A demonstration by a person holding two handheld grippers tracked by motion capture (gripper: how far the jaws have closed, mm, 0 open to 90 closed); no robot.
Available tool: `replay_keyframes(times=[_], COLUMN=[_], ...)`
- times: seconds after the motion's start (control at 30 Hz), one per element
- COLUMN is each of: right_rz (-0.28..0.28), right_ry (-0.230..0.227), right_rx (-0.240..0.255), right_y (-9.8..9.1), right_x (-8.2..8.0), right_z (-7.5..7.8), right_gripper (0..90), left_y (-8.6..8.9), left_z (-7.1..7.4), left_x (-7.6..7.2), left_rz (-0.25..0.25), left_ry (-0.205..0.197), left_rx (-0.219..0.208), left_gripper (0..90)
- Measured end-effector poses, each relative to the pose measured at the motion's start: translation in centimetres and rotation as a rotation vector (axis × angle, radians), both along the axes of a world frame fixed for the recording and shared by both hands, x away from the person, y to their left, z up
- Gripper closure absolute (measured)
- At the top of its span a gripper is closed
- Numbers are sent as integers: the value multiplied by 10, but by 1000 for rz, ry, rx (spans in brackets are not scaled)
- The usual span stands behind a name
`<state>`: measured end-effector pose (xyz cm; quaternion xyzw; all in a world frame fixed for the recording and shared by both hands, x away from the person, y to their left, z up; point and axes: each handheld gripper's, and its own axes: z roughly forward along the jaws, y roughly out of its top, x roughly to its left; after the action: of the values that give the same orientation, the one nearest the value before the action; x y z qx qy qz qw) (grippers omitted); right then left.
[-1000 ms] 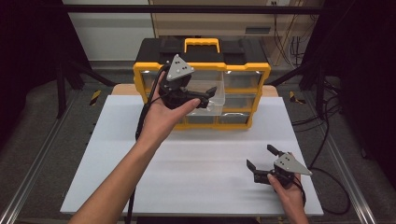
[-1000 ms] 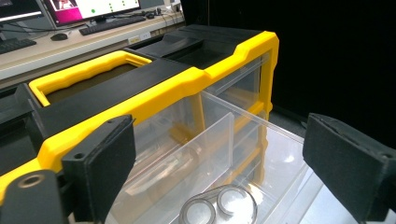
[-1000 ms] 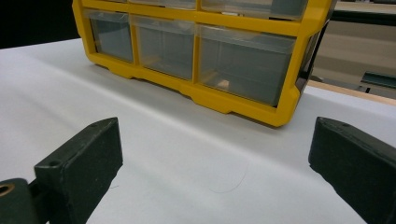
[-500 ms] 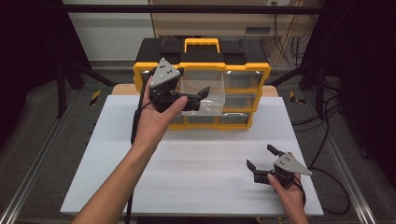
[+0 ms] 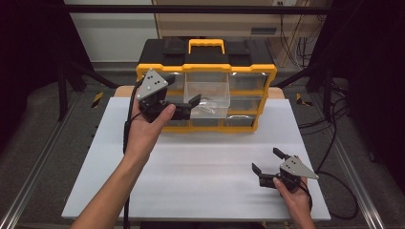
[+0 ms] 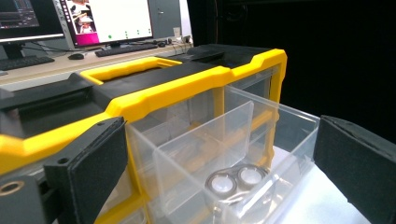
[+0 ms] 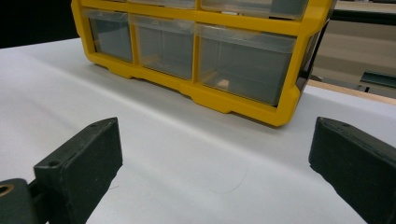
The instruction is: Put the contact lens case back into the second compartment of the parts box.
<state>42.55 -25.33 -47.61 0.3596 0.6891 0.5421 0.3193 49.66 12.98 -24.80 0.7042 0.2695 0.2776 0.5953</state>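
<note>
The yellow-and-black organiser [image 5: 206,86] walls off the back of my worktop [image 5: 191,167], and its clear drawer [image 5: 207,98] juts forward, pulled out of its slot. My left gripper [image 5: 193,106] hangs just beside that drawer, fingers [image 6: 88,168] spread. In front, bare white worktop lies wide around my right gripper [image 5: 270,162].

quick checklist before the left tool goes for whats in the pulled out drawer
1. Drawer pulled out of the organizer: ok.
2. Left tool open: ok, jaws wide apart.
3. Left tool empty: ok.
4. Contents reachable: ok, two round metal-rimmed pieces lie in the front compartment.
5. Left tool over the drawer: not ok, it sits at the drawer's side.
6. Right tool out of the way: ok, open near the table edge.
</note>
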Motion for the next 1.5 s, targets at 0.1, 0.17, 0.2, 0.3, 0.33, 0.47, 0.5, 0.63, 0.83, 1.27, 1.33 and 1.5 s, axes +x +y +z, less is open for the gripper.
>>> replay_keyframes(times=[0.1,0.17,0.2,0.3,0.33,0.47,0.5,0.63,0.83,1.27,1.33,1.5], right_rz=[-1,-1,-2,-6,-6,-4,-4,-4,-8,-8,-8,-8], right_ry=[0,2,2,2,3,3,3,4,0,4,4,5], right_rx=[-4,-6,-5,3,2,0,0,1,1,1,0,-1], right_y=[1,2,2,1,1,2,2,2,1,2,2,2], right_x=[0,0,0,-1,-1,0,0,0,0,-1,-1,-1], right_z=[0,-1,0,0,0,0,0,0,0,0,0,0], right_gripper=[32,31,31,31,31,31,31,30,29,28,28,27], left_y=[7,11,12,17,18,24,26,34,46,74,78,87], left_z=[-2,-3,-3,-7,-8,-14,-16,-23,-35,-90,-96,-112], left_x=[-4,-6,-7,-11,-12,-15,-16,-19,-24,-37,-38,-41], left_rz=[1,2,4,3,2,8,10,19,9,57,58,78], left_ry=[-1,-2,-2,0,2,5,5,8,-6,46,46,43], left_rx=[-10,-15,-16,-14,-16,-14,-13,-15,-33,-64,-67,-73], left_gripper=[29,27,27,27,27,27,26,26,27,19,18,18])
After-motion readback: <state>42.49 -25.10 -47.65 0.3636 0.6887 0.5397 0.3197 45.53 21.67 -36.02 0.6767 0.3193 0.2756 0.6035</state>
